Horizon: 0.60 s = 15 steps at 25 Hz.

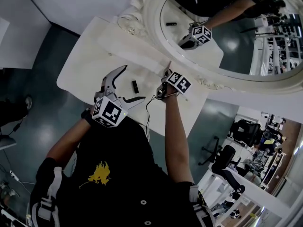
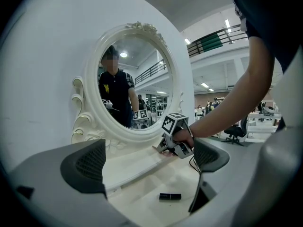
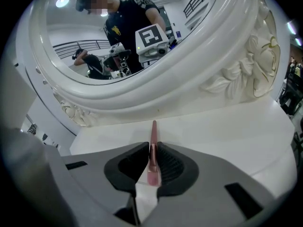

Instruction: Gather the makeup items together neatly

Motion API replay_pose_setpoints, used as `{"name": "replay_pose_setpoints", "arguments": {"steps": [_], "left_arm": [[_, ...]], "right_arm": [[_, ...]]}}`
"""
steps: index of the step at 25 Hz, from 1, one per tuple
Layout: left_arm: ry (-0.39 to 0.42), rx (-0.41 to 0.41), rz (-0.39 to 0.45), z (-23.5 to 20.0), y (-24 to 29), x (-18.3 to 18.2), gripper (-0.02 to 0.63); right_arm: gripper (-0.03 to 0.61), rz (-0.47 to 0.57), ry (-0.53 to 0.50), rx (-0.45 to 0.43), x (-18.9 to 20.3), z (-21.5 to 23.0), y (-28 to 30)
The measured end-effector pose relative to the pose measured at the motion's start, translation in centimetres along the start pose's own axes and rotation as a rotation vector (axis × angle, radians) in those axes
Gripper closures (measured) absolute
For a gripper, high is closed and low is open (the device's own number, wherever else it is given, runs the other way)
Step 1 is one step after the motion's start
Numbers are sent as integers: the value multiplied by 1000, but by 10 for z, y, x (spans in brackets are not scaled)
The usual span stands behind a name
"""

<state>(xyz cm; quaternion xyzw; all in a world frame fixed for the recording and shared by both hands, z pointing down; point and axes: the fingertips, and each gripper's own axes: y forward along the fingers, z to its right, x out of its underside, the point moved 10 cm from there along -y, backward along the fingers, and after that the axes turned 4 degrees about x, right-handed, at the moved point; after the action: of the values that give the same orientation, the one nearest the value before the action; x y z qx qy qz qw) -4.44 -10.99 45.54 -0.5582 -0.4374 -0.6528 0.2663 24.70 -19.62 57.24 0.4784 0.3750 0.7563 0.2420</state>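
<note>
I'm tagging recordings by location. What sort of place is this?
Probably a vanity set staged in a big open office or lab hall, not a bedroom: an ornate white mirror on a white dressing table, with office chairs and a balcony railing behind.

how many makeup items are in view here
2. A black tube lies on the white table near the left gripper; a pink pencil is clamped in the right gripper by the mirror. Others may be hidden behind the arms.
</note>
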Motion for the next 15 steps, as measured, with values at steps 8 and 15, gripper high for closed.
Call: {"name": "replay_pose_setpoints", "arguments": {"steps": [8,15], "left_arm": [[0,2,-4,-1,0,3,35],[7,3,-5,0,-2,1,35]], "right_arm": [[497,2,6,-4,0,0,1],[451,31,37,-14,3,-1,-2]]}}
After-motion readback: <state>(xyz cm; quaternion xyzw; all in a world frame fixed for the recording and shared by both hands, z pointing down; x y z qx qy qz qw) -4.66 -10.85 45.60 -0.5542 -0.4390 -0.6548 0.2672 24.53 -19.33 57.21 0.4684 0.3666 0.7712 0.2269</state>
